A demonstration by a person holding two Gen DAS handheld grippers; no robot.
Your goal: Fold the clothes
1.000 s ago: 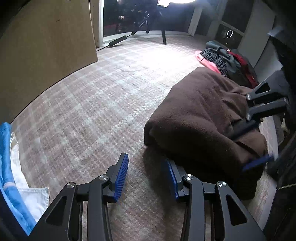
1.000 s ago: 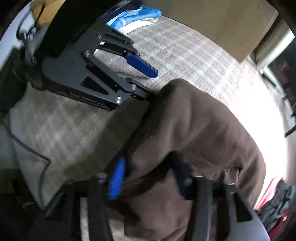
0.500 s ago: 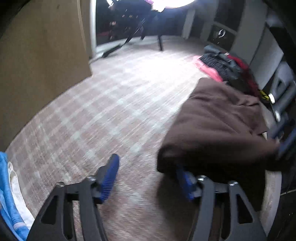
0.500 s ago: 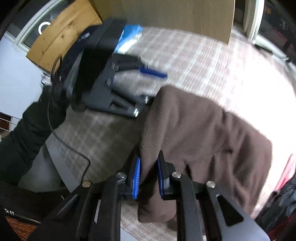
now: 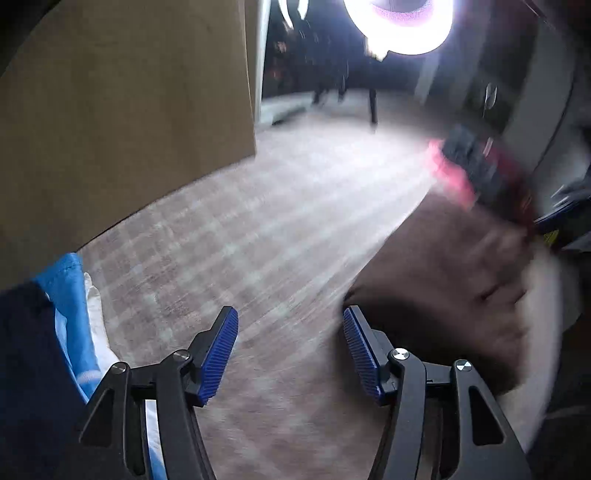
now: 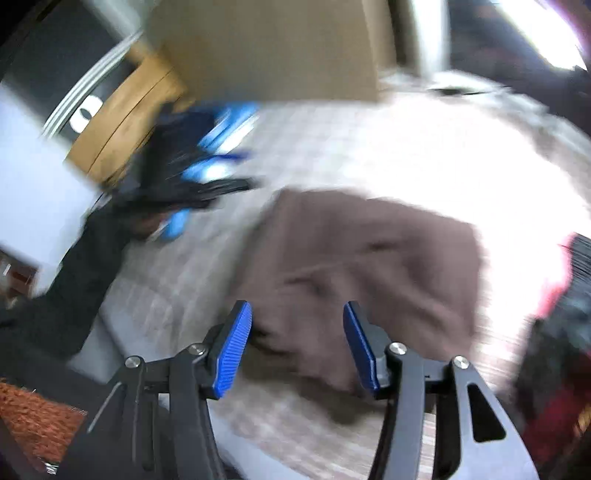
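A folded brown garment (image 6: 362, 258) lies on the checked surface (image 5: 236, 236); both views are blurred by motion. My right gripper (image 6: 297, 350) hangs above the garment's near edge, its jaws opening, nothing pressed between the blue pads (image 6: 234, 350). In the left wrist view the same brown garment (image 5: 443, 288) lies to the right of my left gripper (image 5: 290, 354). The left jaws are closing a little and stand apart over bare checked cloth, holding nothing. The left gripper (image 6: 207, 188) shows as a dark blur at the left of the right wrist view.
A pile of pink, red and dark clothes (image 5: 476, 173) lies at the far right. Blue and white garments (image 5: 77, 325) lie at the left. A brown board (image 5: 129, 110) stands behind, with a bright lamp (image 5: 402, 26) above. A person's dark sleeve (image 6: 74, 280) shows at left.
My right gripper has let go of the brown garment's edge, opened and lifted away. My left gripper has risen and pulled back from the garment's near corner, jaws wider than a second ago.
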